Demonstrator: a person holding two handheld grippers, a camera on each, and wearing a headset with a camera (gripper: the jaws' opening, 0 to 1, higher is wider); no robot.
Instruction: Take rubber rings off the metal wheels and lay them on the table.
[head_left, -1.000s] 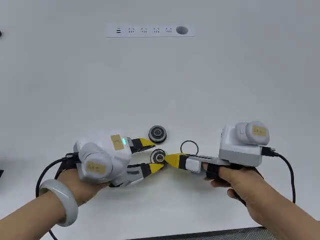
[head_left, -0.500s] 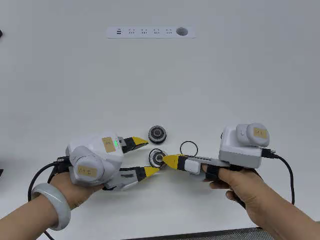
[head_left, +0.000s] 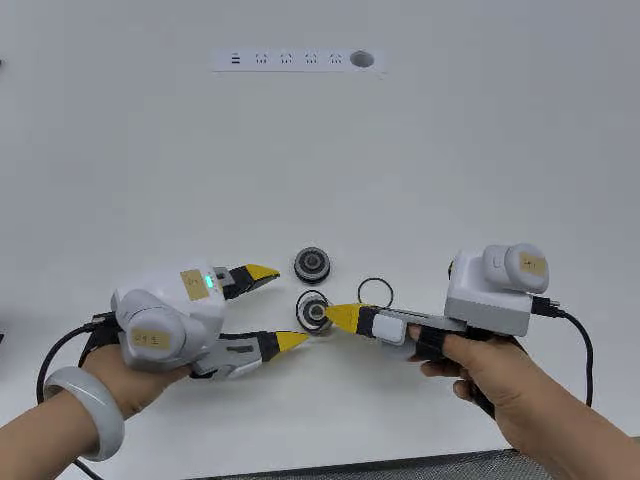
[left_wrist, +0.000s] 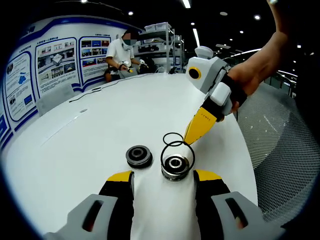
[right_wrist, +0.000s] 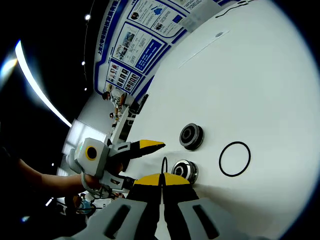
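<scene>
My left gripper (head_left: 290, 305), lower left in the head view, is a rounded white shell with two yellow stickers (head_left: 150, 338), a small green light (head_left: 208, 281) and black jaws tipped in yellow. My right gripper (head_left: 335, 317), lower right, is a boxier white body with one yellow sticker (head_left: 533, 266) and matching yellow tips. A black cable (head_left: 57, 348) trails from each, and a pale bangle (head_left: 85, 405) circles my left wrist.
</scene>
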